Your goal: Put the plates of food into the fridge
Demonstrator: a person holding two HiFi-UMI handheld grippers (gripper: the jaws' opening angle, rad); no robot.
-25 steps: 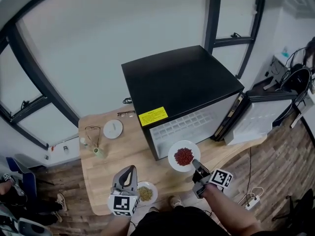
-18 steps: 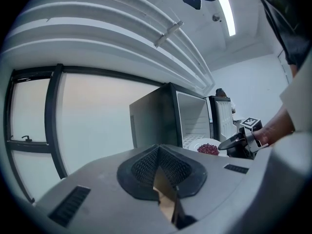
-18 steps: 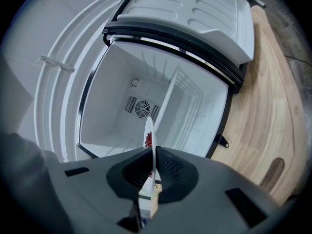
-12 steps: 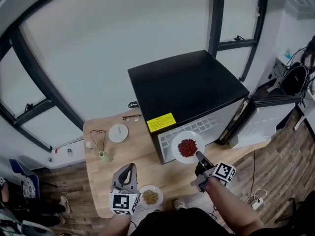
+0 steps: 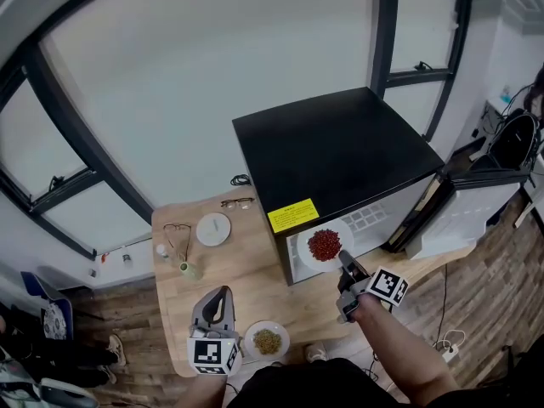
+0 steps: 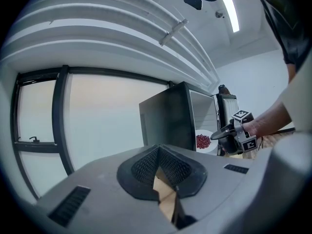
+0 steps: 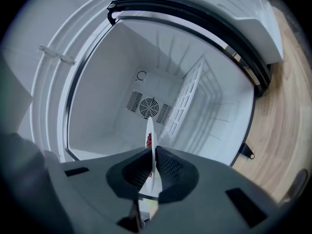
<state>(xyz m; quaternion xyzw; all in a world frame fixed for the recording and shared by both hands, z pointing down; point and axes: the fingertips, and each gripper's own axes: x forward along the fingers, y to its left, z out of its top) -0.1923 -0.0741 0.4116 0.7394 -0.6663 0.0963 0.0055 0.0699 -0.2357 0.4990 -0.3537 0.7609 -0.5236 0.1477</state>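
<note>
A white plate of red food [image 5: 325,246] hangs in front of the open black fridge [image 5: 340,155], at the mouth of its white inside [image 7: 122,96]. My right gripper [image 5: 347,267] is shut on the plate's near rim. In the right gripper view the plate [image 7: 150,130] shows edge-on between the pads. A second white plate with greenish food [image 5: 266,341] lies on the wooden table [image 5: 246,279] near its front edge. My left gripper [image 5: 219,300] hovers just left of that plate, jaws together and holding nothing. The left gripper view shows the red plate [image 6: 204,141] and the right gripper [image 6: 229,133] far off.
The fridge door [image 5: 459,202] stands swung open to the right. Inside are a wire shelf [image 7: 187,101] and a round fan grille [image 7: 148,107]. On the table's left part lie a small white dish [image 5: 213,229], spectacles [image 5: 240,201] and a small green bottle [image 5: 189,269].
My right gripper has carried the plate of red food up and away from me, closer to the fridge opening. The left gripper has shifted a little beside the greenish plate.
</note>
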